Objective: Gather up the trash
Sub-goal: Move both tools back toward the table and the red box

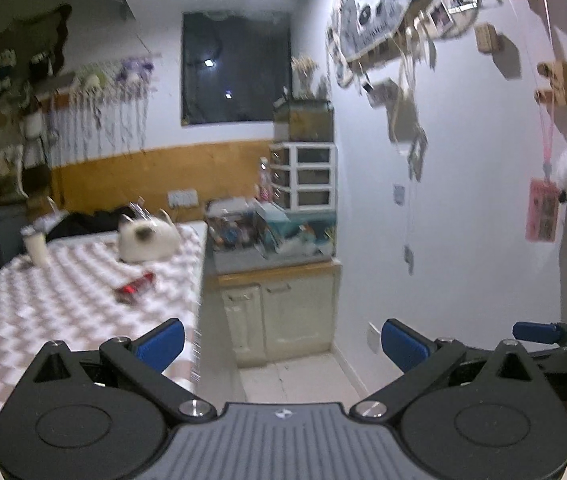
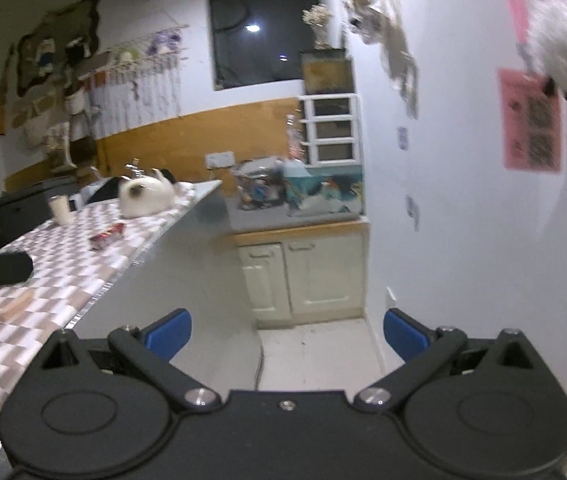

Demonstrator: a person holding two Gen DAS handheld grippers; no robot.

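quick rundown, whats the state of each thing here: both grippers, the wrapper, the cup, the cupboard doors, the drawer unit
left gripper: open, empty, above the table edge
right gripper: open, empty, beside the table
red wrapper: lying flat on the checkered table, untouched
white cup: upright on the table
cupboard doors: both shut
drawer unit: drawers pushed in

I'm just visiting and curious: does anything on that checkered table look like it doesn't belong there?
A red wrapper lies loose on the checkered tablecloth, in front of the white cat-shaped object; it looks like litter. A small tan piece also lies near the table's near end. Both grippers, left and right, are open and empty.
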